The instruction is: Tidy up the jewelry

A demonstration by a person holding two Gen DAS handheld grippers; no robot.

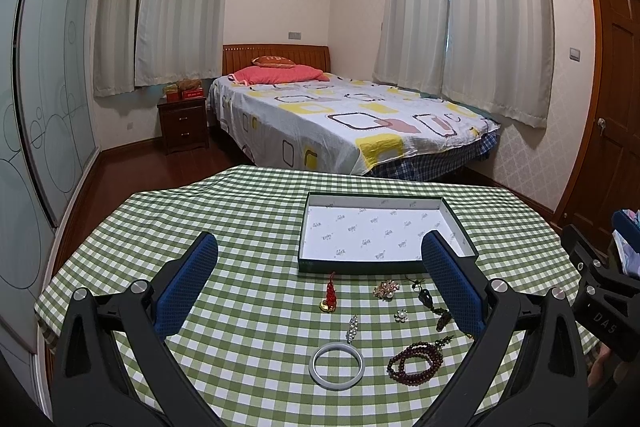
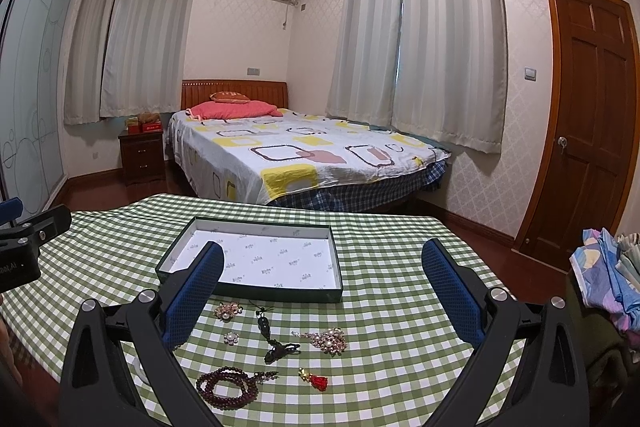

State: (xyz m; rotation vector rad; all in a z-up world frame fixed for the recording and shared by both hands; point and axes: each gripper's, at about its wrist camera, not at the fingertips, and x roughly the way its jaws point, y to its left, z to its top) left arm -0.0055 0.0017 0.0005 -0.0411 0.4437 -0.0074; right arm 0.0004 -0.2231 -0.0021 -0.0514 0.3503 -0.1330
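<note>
Both sets of jaws stand wide and empty above the counter [image 1: 248,211], the jewelry loose on the checked cloth between and just ahead of them. The bead bracelet [image 2: 226,387] could snag or trail on lifting; the white bangle [image 1: 338,363] may roll from a pinch. The open box [image 2: 256,259] lies beyond, its near wall to clear. The left gripper [image 1: 320,279] and right gripper [image 2: 322,281] are near enough to collide.

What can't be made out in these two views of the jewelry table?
- Left wrist view: dark pendant partly behind the left gripper finger.
- Right wrist view: white bangle almost wholly behind the right gripper arm.
- Both: print inside the box too small to read.
</note>
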